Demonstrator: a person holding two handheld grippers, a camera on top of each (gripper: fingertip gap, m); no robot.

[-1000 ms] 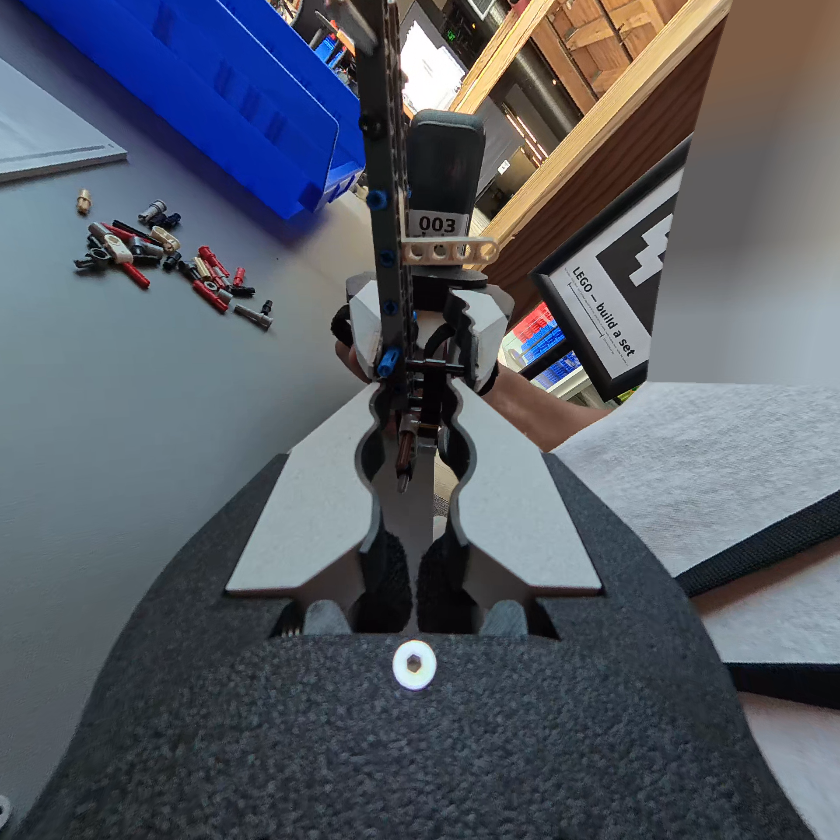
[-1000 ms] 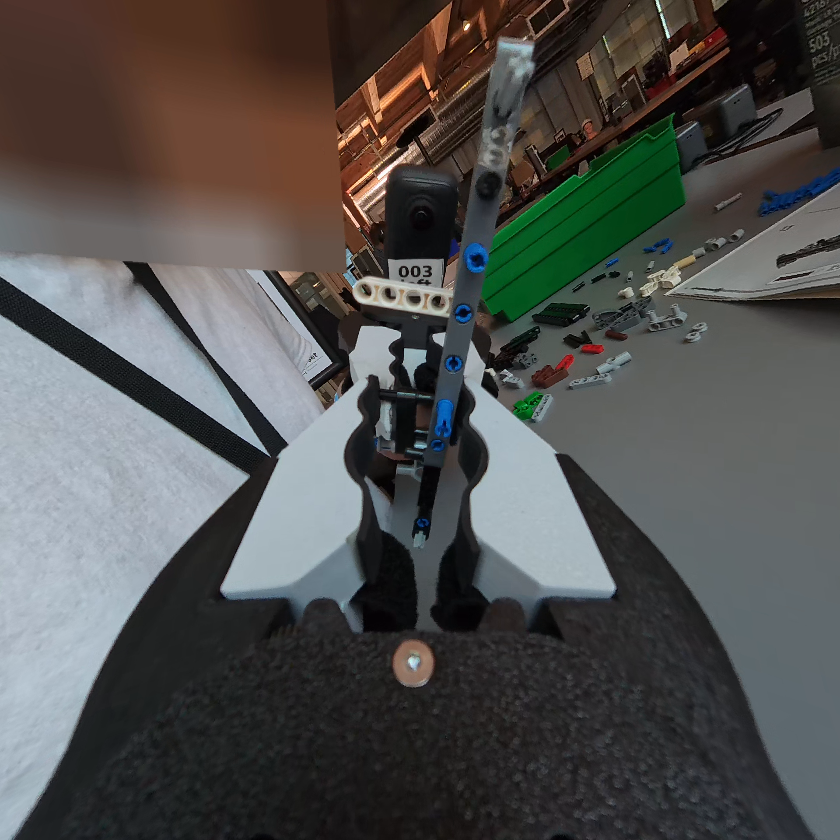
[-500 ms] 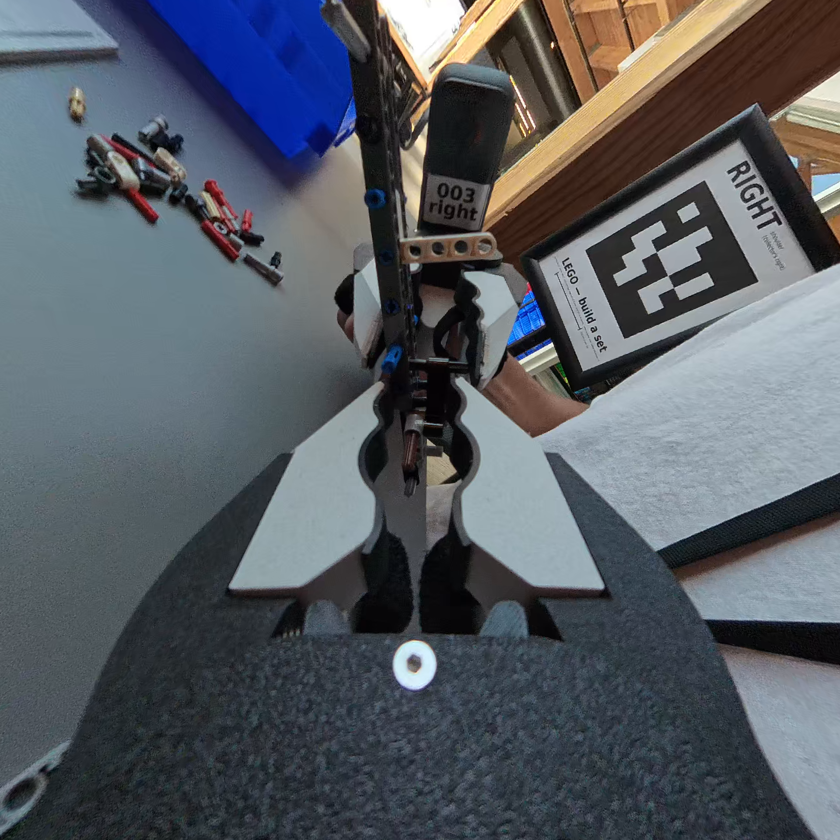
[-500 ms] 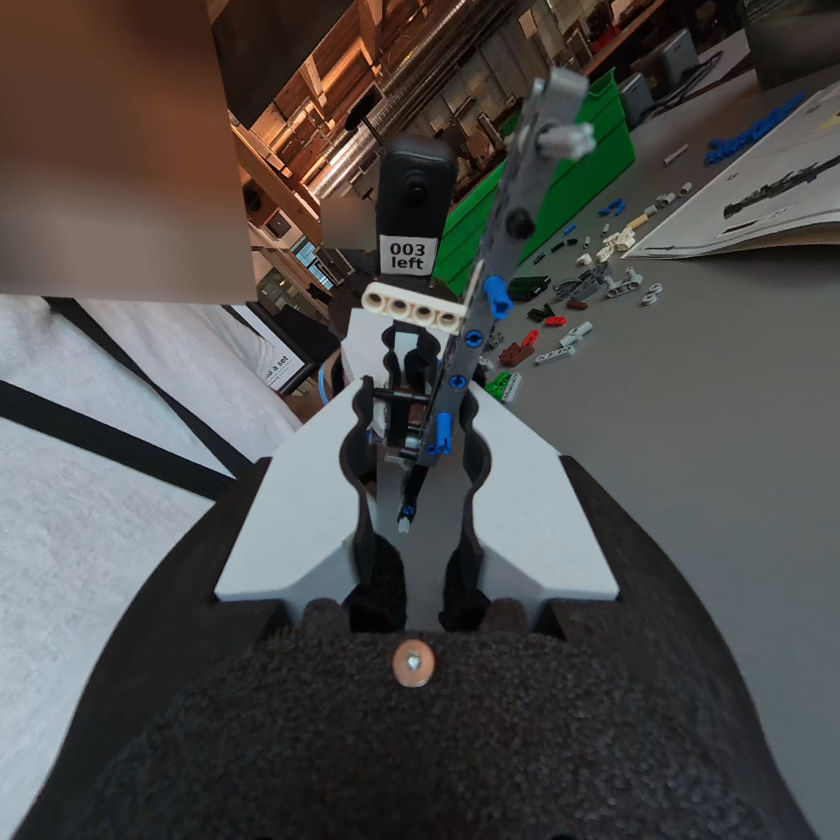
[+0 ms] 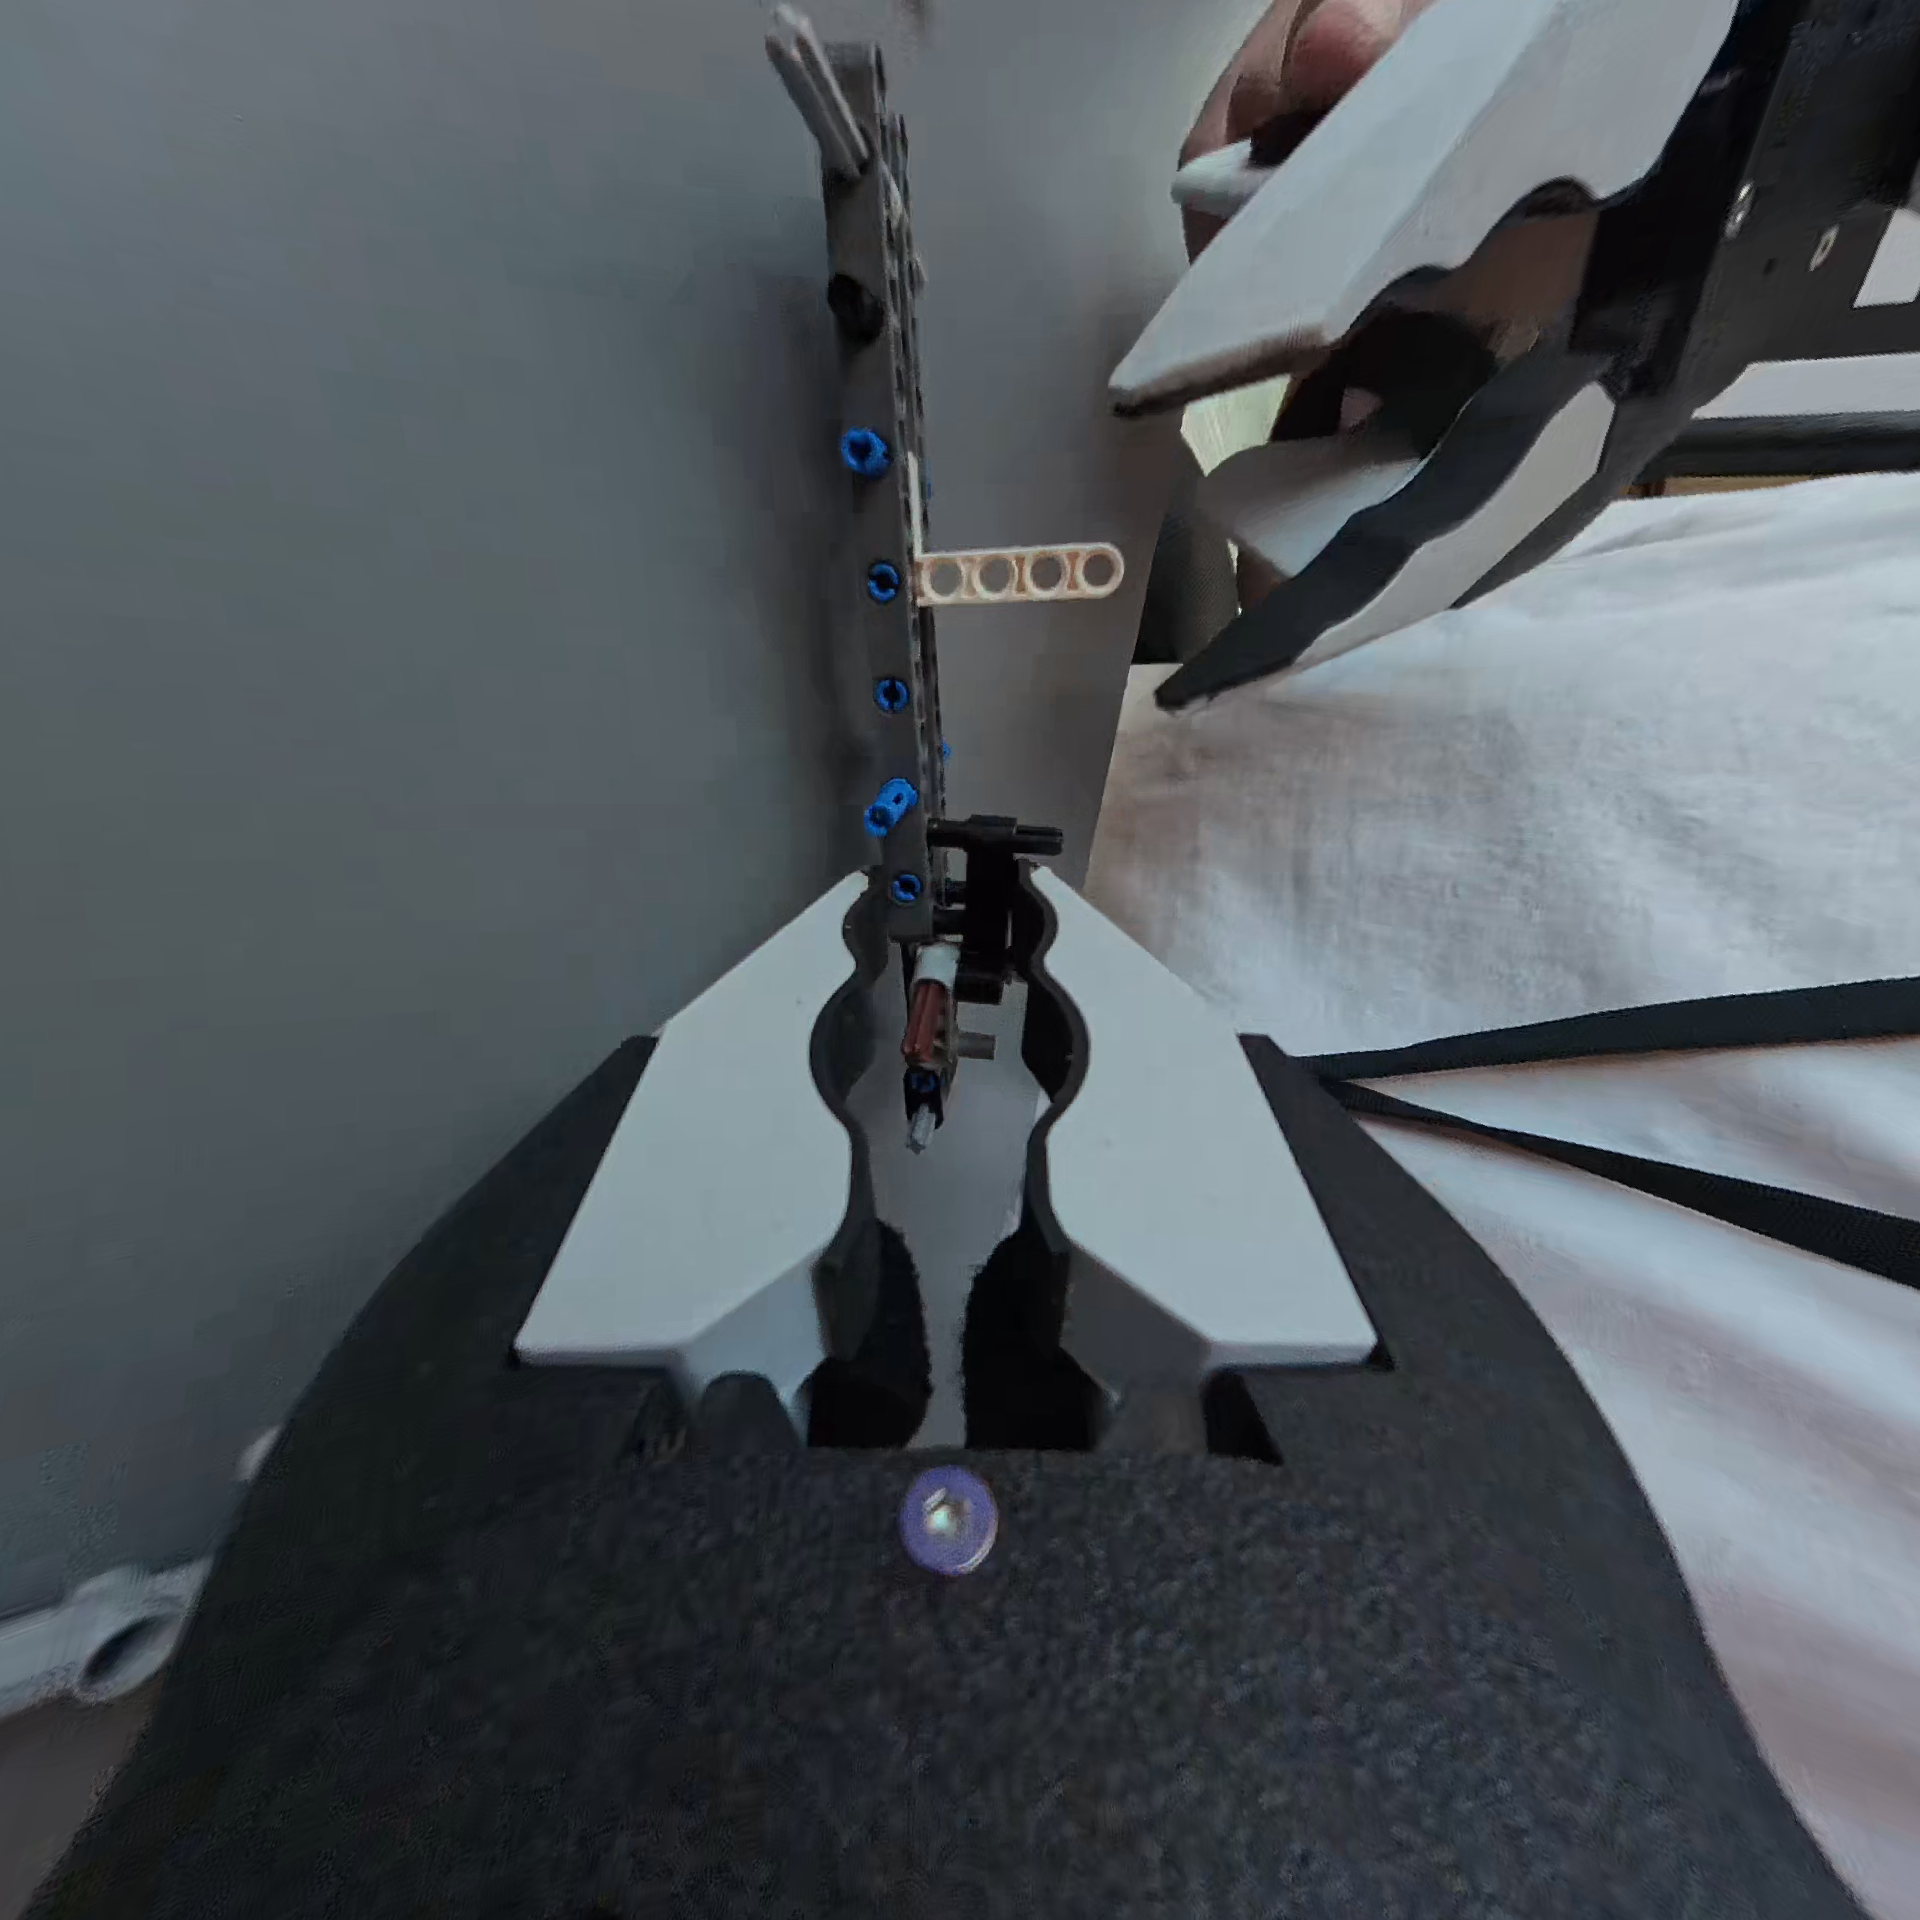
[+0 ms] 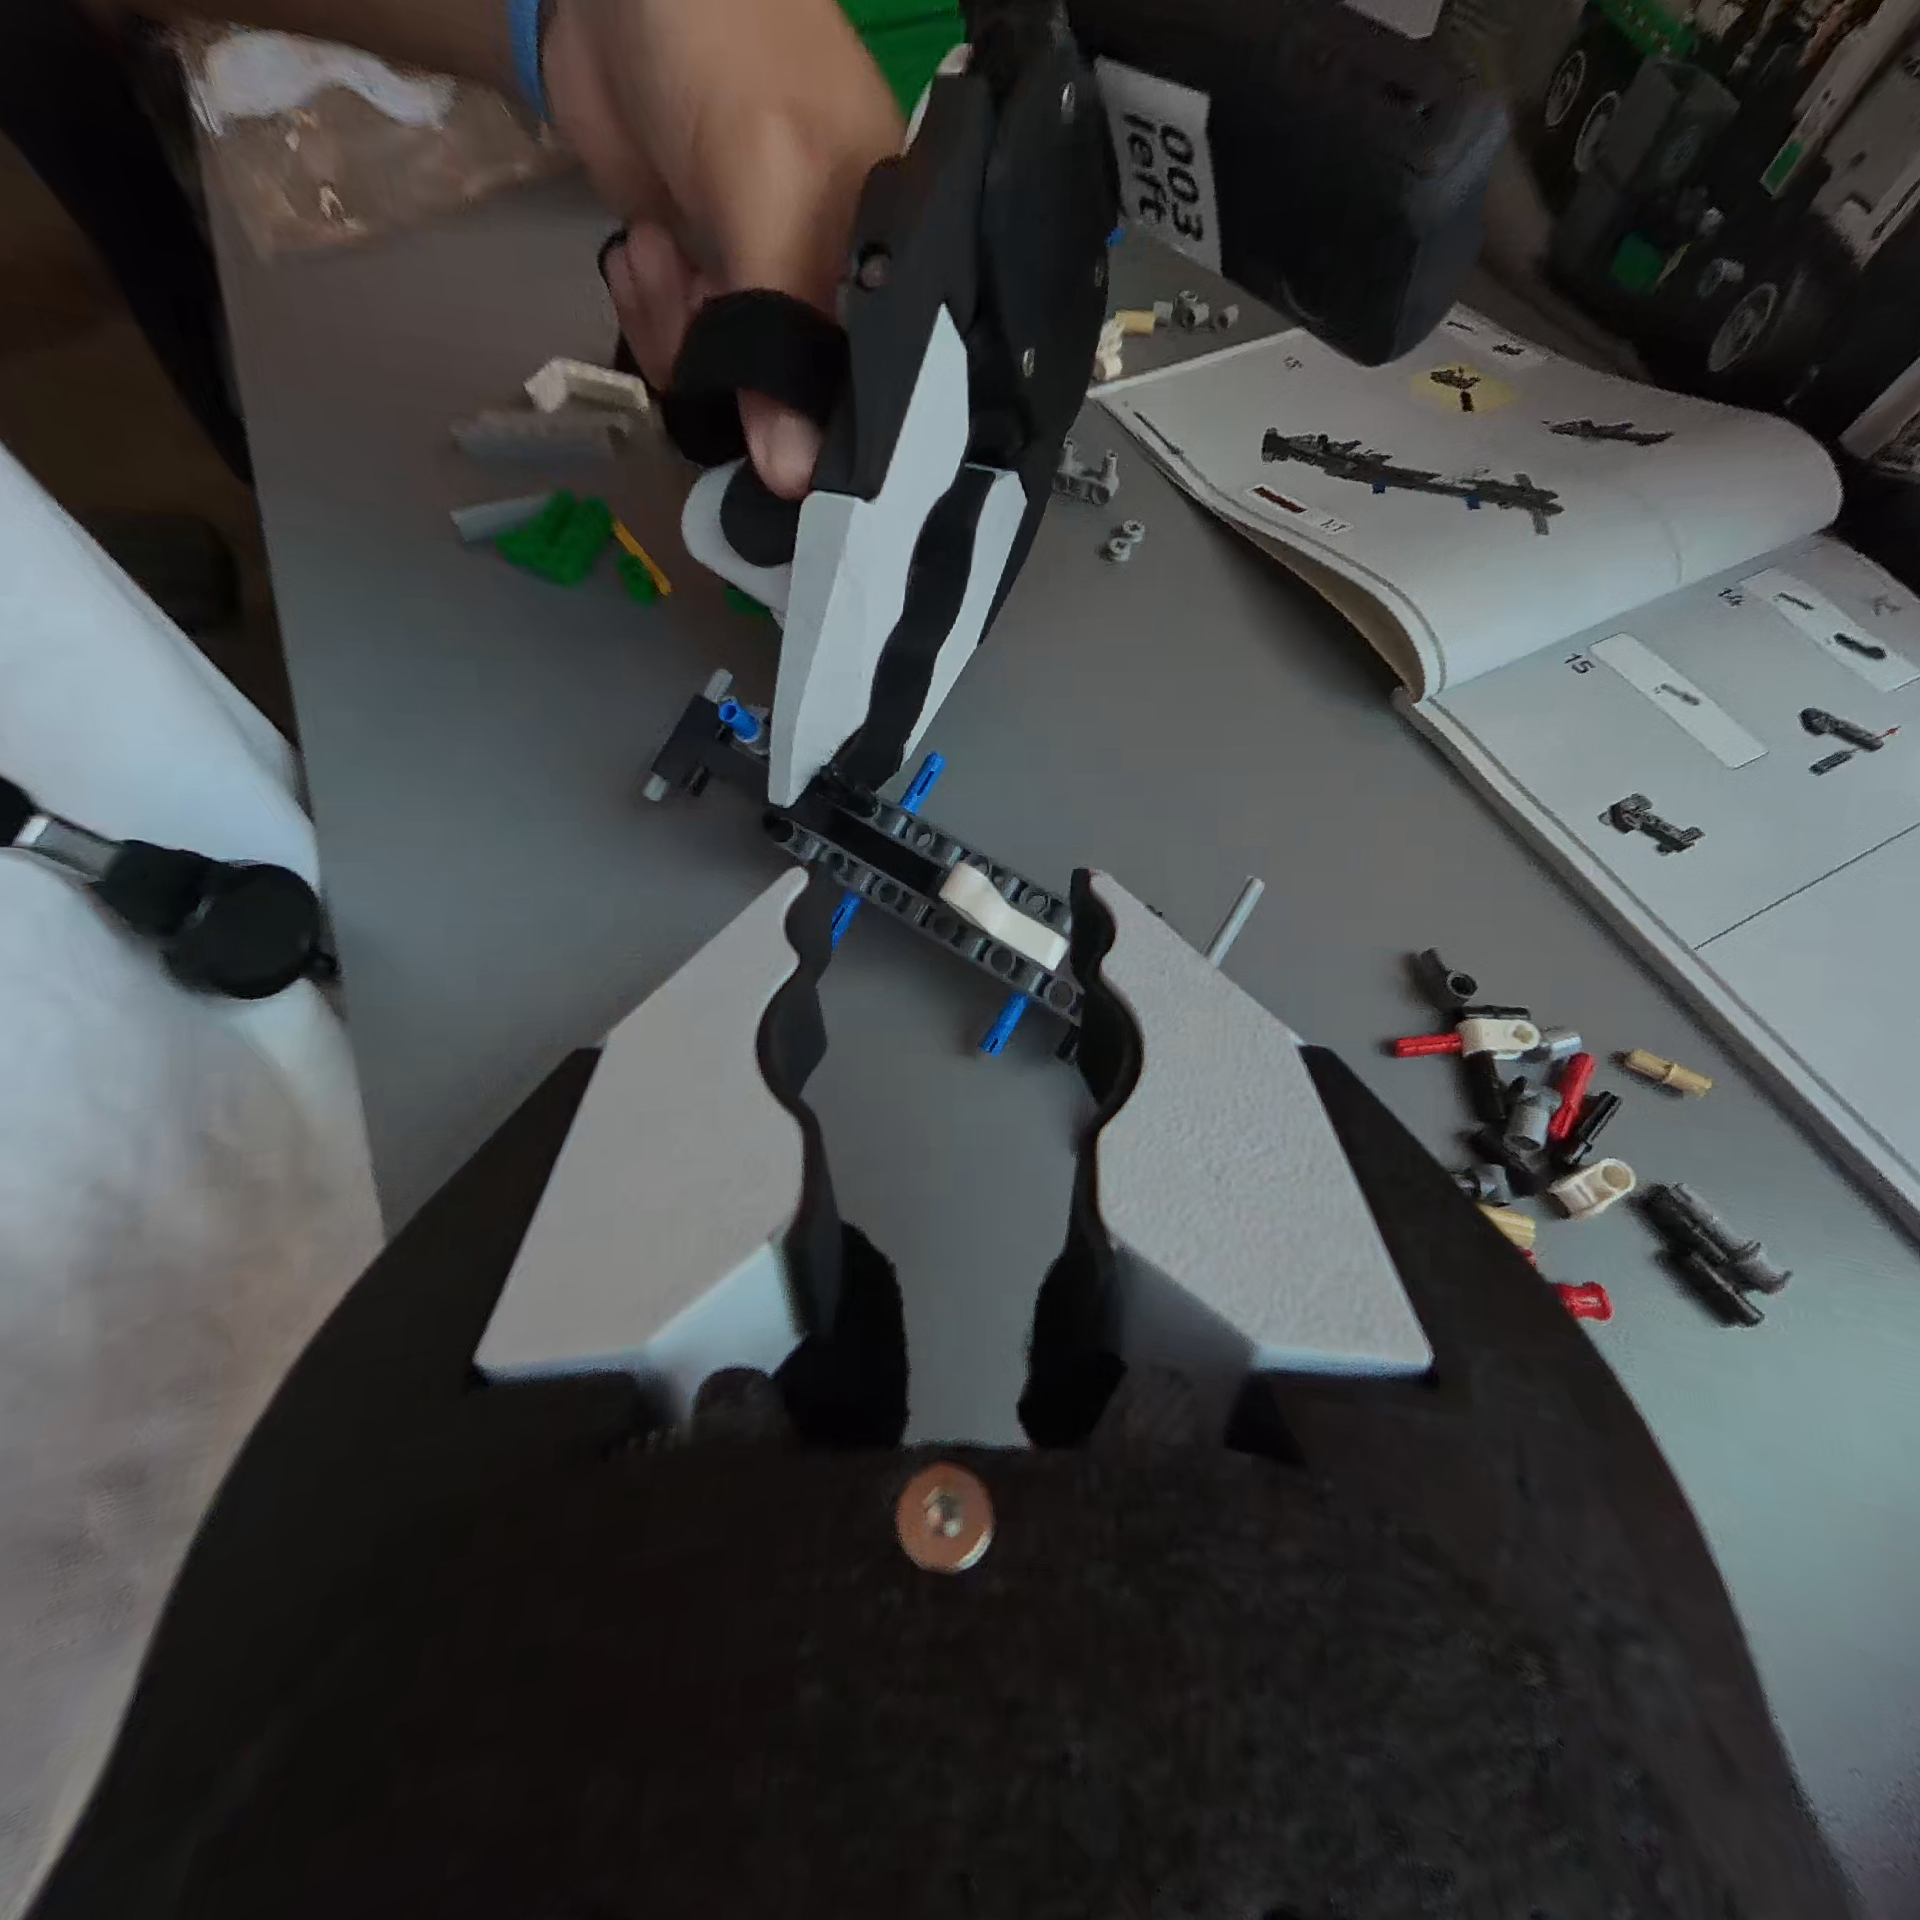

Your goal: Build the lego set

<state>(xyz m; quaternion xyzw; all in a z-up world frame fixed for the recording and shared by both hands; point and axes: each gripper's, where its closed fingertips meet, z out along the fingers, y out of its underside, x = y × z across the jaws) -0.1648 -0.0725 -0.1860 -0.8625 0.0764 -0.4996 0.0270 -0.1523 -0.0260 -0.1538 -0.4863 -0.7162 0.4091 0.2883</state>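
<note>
A: Report the state of the left gripper (image 5: 951,904).

B: Its fingers are pressing together on the near end of the dark grey beam assembly (image 5: 894,540), gripping it at the black connector (image 5: 987,894). In the left wrist view the assembly is extending away from the fingertips, edge-on. Blue pins (image 5: 864,451) are projecting from its left side, and a tan beam (image 5: 1018,574) is projecting to the right.

A: And the right gripper (image 6: 940,894)?

B: Its jaws are standing apart with nothing between them. In the right wrist view the assembly is lying just beyond the fingertips, low over the grey table (image 6: 1195,727); whether it is touching the surface cannot be determined. In the left wrist view this gripper is appearing at upper right, apart from the assembly.

A: Identify the surrounding items.

B: An open instruction booklet (image 6: 1621,644) is lying on the table to the right. A cluster of loose pins and connectors (image 6: 1538,1122) in red, black and tan is sitting near its lower edge. Green pieces (image 6: 561,535) are resting farther back on the left, near a grey brick (image 6: 540,436). A hand (image 6: 727,156) is holding the left gripper's handle.
</note>
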